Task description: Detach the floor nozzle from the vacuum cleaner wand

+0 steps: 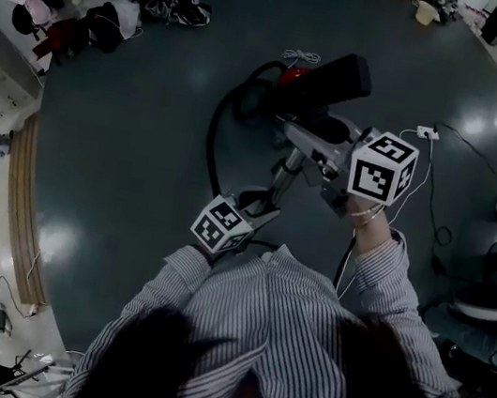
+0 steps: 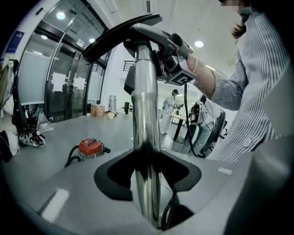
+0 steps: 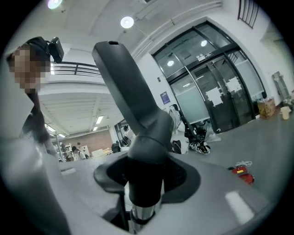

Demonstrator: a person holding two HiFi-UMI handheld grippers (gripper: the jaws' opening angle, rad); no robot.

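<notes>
My left gripper (image 2: 147, 174) clamps the chrome wand (image 2: 144, 105). My right gripper (image 3: 146, 179) grasps the floor nozzle (image 3: 128, 87) by its neck, the head rising beyond the jaws. The joint looks still seated, so pulling them apart remains.

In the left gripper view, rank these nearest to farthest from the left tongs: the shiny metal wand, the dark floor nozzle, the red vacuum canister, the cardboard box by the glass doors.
1. Shiny metal wand: clamped between the left tongs.
2. Dark floor nozzle: at the wand's top.
3. Red vacuum canister: on the floor, left.
4. Cardboard box: far back by the doors.
</notes>
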